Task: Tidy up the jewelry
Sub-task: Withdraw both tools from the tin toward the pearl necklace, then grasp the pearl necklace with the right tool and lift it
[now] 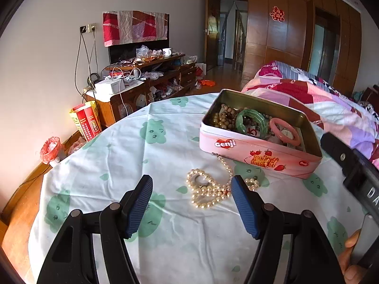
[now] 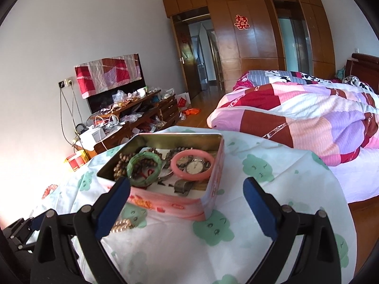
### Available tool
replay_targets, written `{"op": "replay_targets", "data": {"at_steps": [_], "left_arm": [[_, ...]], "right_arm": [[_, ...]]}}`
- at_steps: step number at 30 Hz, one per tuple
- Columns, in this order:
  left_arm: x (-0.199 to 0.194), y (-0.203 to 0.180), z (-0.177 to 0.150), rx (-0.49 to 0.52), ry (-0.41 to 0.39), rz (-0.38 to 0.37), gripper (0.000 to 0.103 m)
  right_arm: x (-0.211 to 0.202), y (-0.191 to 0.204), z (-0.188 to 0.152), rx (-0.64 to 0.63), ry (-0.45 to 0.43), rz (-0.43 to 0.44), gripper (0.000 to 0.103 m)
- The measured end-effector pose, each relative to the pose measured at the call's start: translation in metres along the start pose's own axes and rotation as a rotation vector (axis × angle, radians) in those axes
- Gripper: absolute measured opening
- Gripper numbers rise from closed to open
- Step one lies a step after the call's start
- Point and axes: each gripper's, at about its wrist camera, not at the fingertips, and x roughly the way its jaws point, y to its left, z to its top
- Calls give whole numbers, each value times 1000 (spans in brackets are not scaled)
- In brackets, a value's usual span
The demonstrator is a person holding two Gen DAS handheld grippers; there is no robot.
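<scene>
A table under a white cloth (image 1: 165,232) printed with green shapes is filling both views. A pearl necklace (image 1: 208,190) is lying on the cloth in a loose heap, with one strand trailing up and away toward the near wall of a pink tin (image 1: 255,151). The tin is standing open, with no lid in sight, and is holding brown beads, a green bangle (image 1: 251,120), a pink bangle (image 1: 284,131) and a watch.

The left tongs (image 1: 191,187) are hanging just above the cloth with the two blue-padded fingers standing wide apart and nothing between them. The pearl heap is sitting just ahead of the tips, a little toward the right finger, whose tip is overlapping its edge in this view; whether it is touching cannot be told. The heap has no clear long axis; the trailing strand is running forward and slightly left, ending right at the tin's near wall.

The right tongs (image 2: 187,187) are also gaping, empty, and pointing over the tin's near corner. In that view only a bit of the pearls is showing behind the left finger, low and to the left.

The left tongs look nearer the necklace, so the pickup probably falls to them, followed by a short carry forward and to the right into the tin.
</scene>
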Motion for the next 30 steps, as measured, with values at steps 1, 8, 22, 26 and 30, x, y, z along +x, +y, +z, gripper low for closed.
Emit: {"op": "replay_targets", "data": {"at_steps": [1, 8, 22, 26, 30], "left_arm": [[-2, 2, -1, -1, 0, -1, 69], [-11, 15, -8, -5, 12, 8, 69], [-15, 33, -17, -28, 51, 7, 69], [-15, 49, -17, -46, 67, 38, 69], [-11, 64, -18, -72, 87, 69, 69]], "right_arm": [[-1, 1, -2, -5, 2, 1, 98], [-7, 7, -7, -13, 17, 14, 98], [-16, 13, -17, 4, 82, 39, 98], [-16, 24, -20, -44, 108, 48, 98], [-10, 37, -24, -86, 158, 88, 88]]}}
